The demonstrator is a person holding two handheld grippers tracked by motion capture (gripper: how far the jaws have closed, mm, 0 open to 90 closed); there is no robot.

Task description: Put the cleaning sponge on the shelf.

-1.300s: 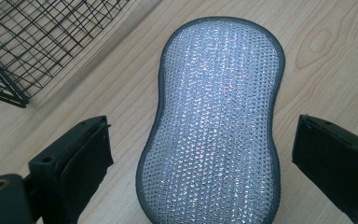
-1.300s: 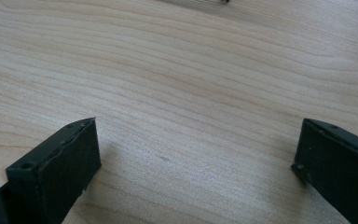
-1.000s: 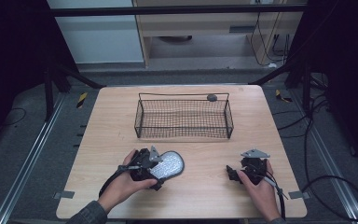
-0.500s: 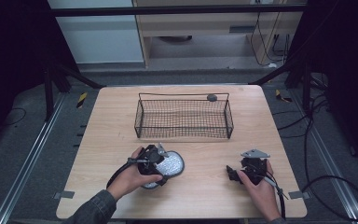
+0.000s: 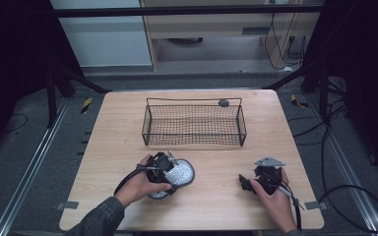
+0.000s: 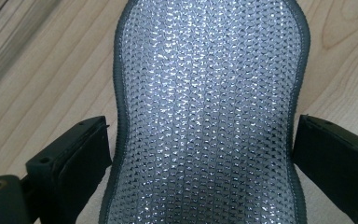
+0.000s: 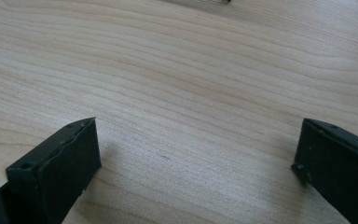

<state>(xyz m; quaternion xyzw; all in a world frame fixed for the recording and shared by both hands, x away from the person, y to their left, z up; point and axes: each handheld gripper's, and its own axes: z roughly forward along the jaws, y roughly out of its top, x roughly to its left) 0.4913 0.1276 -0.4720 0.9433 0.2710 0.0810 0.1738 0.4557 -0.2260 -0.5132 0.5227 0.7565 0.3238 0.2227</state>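
Silver mesh pad (image 6: 209,112) runs past frame edges between left gripper (image 6: 200,154) jaws.

Wire basket (image 5: 194,125) behind pad (image 5: 179,172); pad left of right gripper (image 5: 246,183)

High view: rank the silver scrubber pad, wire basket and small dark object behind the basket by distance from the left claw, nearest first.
1. Silver scrubber pad, directly under the left claw.
2. Wire basket, ahead at table centre.
3. Small dark object, at the basket's far rim, to the right.

Left gripper (image 5: 170,169): advanced forward over the silver mesh scrubber (image 5: 179,172), jaws came astride its narrow waist; left hand (image 5: 142,184) shifted toward table centre.
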